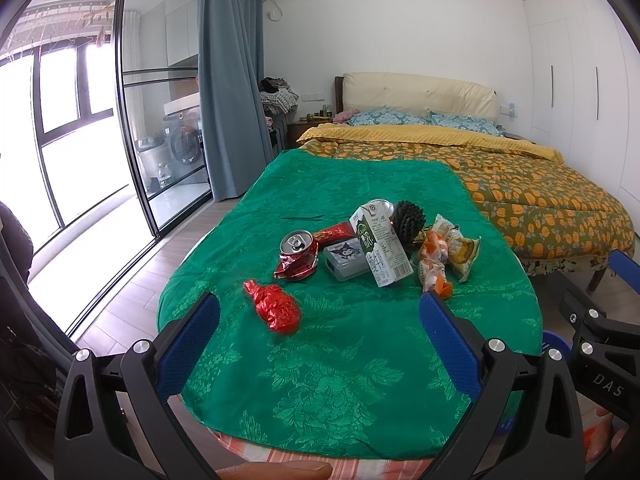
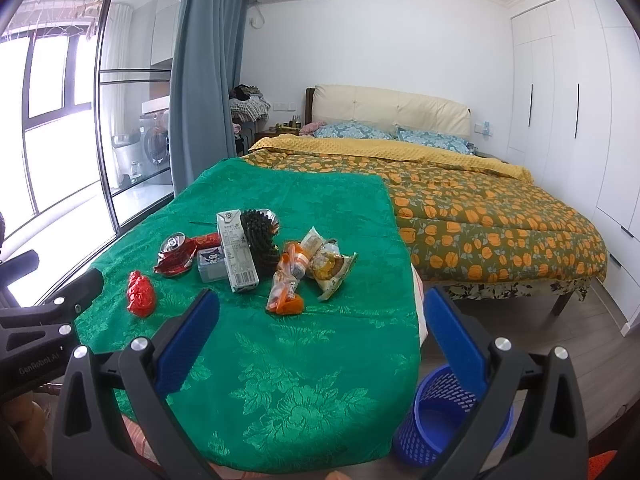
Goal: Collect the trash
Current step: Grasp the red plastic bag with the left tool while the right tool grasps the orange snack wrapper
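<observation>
**Half the pile is playing hide-and-seek**

Milk carton stands up front and blocks the silver tin behind it, only a rim peeking out. The small grey box tucks partly under the carton too. From the left wrist view, the blue basket is nearly all hidden behind the claw arms; the right wrist view has a claw finger crossing its rim. Carton print is too small to read. The desk runs off the bottom edge.
</observation>
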Demonstrator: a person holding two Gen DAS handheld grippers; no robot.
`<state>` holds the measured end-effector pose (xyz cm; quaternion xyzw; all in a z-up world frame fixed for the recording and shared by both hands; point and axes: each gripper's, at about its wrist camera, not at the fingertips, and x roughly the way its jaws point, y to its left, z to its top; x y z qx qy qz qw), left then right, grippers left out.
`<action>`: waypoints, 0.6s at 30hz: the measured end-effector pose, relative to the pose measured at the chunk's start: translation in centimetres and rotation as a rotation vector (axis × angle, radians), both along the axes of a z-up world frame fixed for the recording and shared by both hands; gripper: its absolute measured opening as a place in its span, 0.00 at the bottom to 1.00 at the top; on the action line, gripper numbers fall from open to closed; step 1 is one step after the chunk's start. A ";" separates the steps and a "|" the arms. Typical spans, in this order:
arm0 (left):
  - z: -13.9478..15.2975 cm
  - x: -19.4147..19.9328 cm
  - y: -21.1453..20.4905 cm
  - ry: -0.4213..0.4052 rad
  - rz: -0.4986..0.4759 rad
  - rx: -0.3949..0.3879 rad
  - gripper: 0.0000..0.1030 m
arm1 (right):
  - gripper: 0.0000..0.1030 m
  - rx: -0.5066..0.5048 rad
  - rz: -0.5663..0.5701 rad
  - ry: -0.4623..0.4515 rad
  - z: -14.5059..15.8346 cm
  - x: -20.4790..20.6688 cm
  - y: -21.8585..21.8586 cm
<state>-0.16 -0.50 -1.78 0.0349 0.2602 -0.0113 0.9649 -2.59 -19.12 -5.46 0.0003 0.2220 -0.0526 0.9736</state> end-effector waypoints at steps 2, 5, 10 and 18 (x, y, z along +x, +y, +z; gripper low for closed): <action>-0.1 0.1 0.4 0.001 0.002 0.001 0.96 | 0.96 -0.001 0.000 0.002 -0.1 0.0 0.0; -0.3 0.1 0.9 0.005 0.005 -0.002 0.96 | 0.96 0.001 0.000 0.001 -0.2 0.0 0.0; -1.5 0.7 1.4 0.040 -0.009 -0.027 0.96 | 0.96 0.011 0.001 0.034 -1.6 0.9 -0.5; -5.6 2.5 1.7 0.157 -0.044 0.030 0.96 | 0.96 0.025 0.001 0.090 -3.7 2.7 -1.1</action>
